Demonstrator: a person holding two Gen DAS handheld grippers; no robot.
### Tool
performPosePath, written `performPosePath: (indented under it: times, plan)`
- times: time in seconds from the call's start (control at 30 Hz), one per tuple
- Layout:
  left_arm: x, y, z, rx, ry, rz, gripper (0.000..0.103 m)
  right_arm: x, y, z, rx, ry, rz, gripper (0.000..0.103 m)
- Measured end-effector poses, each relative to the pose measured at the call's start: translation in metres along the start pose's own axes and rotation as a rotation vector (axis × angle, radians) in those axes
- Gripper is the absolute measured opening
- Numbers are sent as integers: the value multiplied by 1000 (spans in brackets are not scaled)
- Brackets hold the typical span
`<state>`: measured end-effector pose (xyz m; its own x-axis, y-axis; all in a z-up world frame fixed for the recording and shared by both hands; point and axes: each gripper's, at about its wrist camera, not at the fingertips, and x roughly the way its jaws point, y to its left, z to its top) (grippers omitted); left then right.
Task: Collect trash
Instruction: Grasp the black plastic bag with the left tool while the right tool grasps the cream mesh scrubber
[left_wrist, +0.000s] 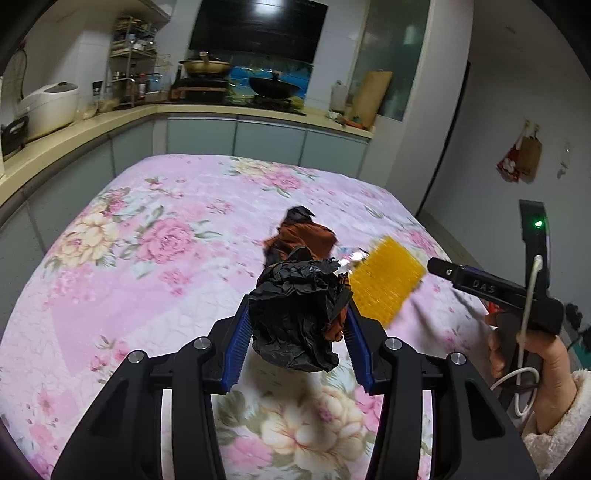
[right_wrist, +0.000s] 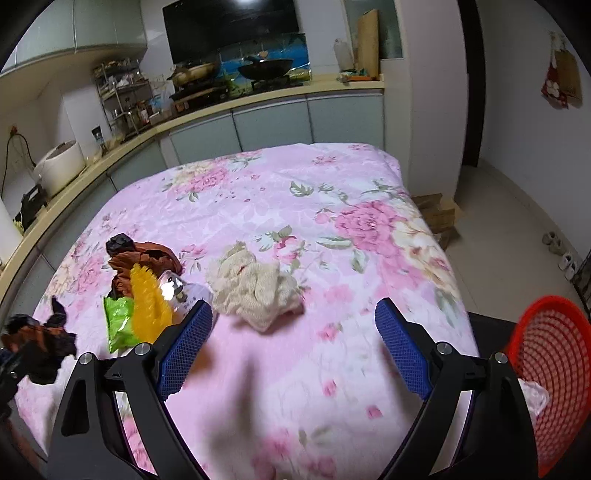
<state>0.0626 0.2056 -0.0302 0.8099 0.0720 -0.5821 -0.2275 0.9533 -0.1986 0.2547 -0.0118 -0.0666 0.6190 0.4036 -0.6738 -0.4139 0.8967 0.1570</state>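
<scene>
With the left gripper (left_wrist: 297, 325) clamped on black crumpled paper (left_wrist: 295, 314) and the right gripper (right_wrist: 293, 332) wide open and empty, we judge most trash remains: beige rag (right_wrist: 255, 288) ahead, green wrapper (right_wrist: 118, 323) left of it, red basket (right_wrist: 550, 373) to its right.

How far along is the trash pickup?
Done: the red basket already holds a pale crumpled piece. In hand: the left tool grips a black crumpled bag; the right tool is open and empty. Left on the floral cloth: beige rag, green wrapper, brown wad.
</scene>
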Motion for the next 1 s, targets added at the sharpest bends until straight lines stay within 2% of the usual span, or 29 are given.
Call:
performPosePath:
  times: [0.3,0.4,0.53,0.57,0.67,0.8,1.0]
  plan:
    - [5,9,5,-17,-6,20,45,41,13,11,-46,60,36,87]
    - [5,11,6,-20,-8,26,45,51,15,13,-49,85,56,83]
    - [4,13,7,-25,-11,35,45,60,17,15,-43,114,76,67]
    - [4,13,7,-27,-11,37,45,61,18,15,-46,118,74,59]
    - [2,13,6,-27,-12,43,45,61,20,12,-60,125,72,49]
    - [0,12,7,-28,-15,49,45,53,16,10,-47,111,61,44]
    - [-3,8,8,-25,-27,58,45,30,5,6,-20,57,29,44]
